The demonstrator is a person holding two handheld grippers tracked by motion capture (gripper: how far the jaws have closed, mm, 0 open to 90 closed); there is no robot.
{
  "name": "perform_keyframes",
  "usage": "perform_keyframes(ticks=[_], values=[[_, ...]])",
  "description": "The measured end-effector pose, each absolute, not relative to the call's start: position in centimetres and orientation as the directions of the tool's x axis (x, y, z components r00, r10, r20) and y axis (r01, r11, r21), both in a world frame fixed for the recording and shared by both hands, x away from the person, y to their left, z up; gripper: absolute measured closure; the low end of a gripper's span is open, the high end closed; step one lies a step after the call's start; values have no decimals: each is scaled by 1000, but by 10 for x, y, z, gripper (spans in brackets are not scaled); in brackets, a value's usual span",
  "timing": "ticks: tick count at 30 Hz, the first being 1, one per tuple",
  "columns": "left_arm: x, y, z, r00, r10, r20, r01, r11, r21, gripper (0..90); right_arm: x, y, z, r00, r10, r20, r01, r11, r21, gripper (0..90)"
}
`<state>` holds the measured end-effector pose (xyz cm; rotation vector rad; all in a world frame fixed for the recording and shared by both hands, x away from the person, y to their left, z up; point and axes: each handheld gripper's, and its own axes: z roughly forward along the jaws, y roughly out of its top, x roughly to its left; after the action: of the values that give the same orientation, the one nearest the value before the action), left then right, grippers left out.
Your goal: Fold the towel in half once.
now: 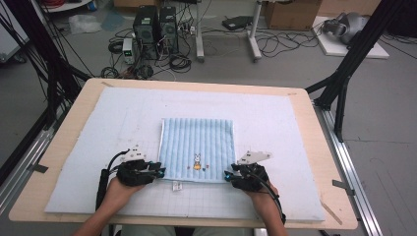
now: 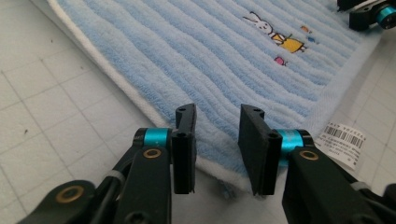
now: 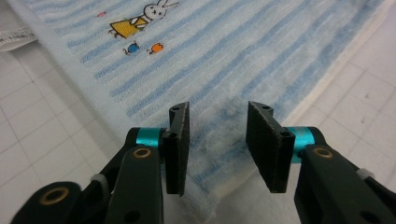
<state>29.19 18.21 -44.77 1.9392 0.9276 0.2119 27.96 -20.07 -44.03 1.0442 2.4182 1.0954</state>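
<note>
A light blue striped towel [image 1: 196, 142] [image 2: 201, 60] [image 3: 224, 56] lies flat on the white gridded mat [image 1: 275, 113], with a small rabbit picture [image 1: 197, 161] [image 2: 275, 32] [image 3: 140, 21] near its front edge. A white barcode label [image 1: 177, 185] [image 2: 343, 140] sticks out from that edge. My left gripper [image 1: 160, 171] [image 2: 218, 114] is open, its jaws straddling the towel's near left corner. My right gripper [image 1: 227, 174] [image 3: 219, 109] is open astride the near right corner. Cloth lies between both pairs of jaws without being pinched.
The mat covers a wooden table [image 1: 74, 113]. Beyond the far edge, on the floor, stand computer towers [image 1: 155, 29], tangled cables and a cardboard box [image 1: 290, 12]. Black frame legs [image 1: 344, 73] rise at the table's right and left sides.
</note>
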Motion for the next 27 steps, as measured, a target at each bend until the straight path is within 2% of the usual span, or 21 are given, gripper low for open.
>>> perform_keyframes(ticks=[4,8,14,17,19,27], values=[[296,193,-438,690,687,-227,465,-181,867,519,281,-206,-429,-668,744,26,463,388,797,447],[304,206,-430,691,685,-232,415,-113,903,429,284,-210,-422,-649,761,-1,431,369,824,362],[314,218,-421,684,683,-257,388,-41,921,297,290,-223,-415,-573,819,18,448,295,844,187],[313,224,-420,678,692,-247,364,-23,931,216,291,-231,-411,-529,849,-16,442,291,849,116],[312,228,-419,669,706,-233,344,-16,939,181,291,-237,-411,-515,857,-38,434,298,850,115],[311,237,-418,655,724,-218,314,2,950,181,290,-249,-411,-487,872,-45,413,275,868,107]])
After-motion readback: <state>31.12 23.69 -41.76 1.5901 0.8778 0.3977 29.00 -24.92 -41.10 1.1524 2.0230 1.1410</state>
